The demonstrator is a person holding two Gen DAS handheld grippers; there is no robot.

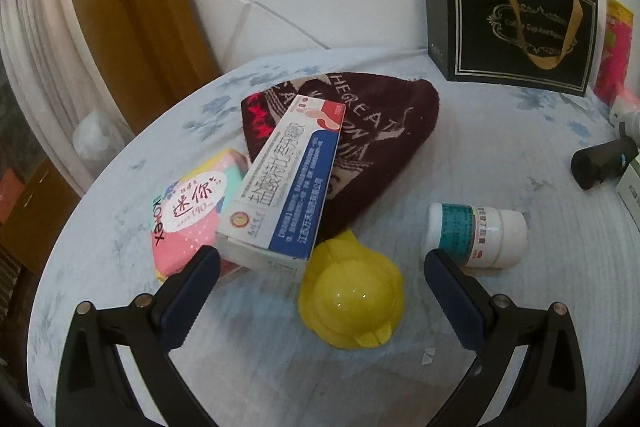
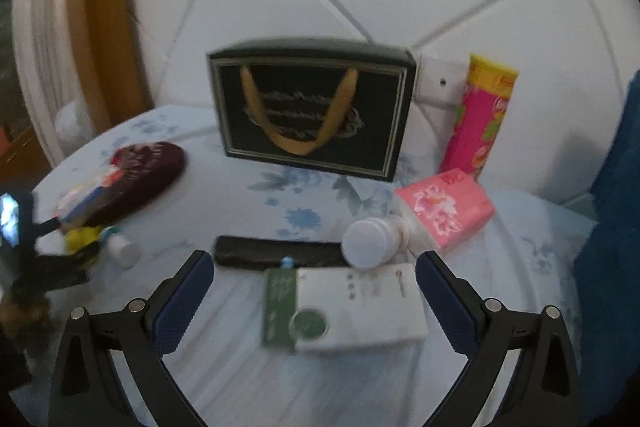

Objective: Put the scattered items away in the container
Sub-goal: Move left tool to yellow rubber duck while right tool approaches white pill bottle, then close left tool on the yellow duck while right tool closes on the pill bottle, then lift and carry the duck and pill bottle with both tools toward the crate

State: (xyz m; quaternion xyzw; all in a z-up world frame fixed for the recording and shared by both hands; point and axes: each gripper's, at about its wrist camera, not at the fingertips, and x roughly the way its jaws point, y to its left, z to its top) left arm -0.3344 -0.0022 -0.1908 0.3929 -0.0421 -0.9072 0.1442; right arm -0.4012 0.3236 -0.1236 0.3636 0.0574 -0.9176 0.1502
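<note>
Above the yellow toy helmet, left gripper spread wide.

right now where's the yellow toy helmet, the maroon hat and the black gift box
yellow toy helmet [image 1: 352,301], left wrist view, on its dome
maroon hat [image 1: 384,135], left wrist view, on the lettered knit
black gift box [image 2: 312,111], right wrist view, on its front face

The counter wears a flowery blue cloth. A black gift bag stands at its far edge.

We read "Kotex", "迷你" and "190" on the pink pack, and "THE GREAT" on the maroon hat.
</note>
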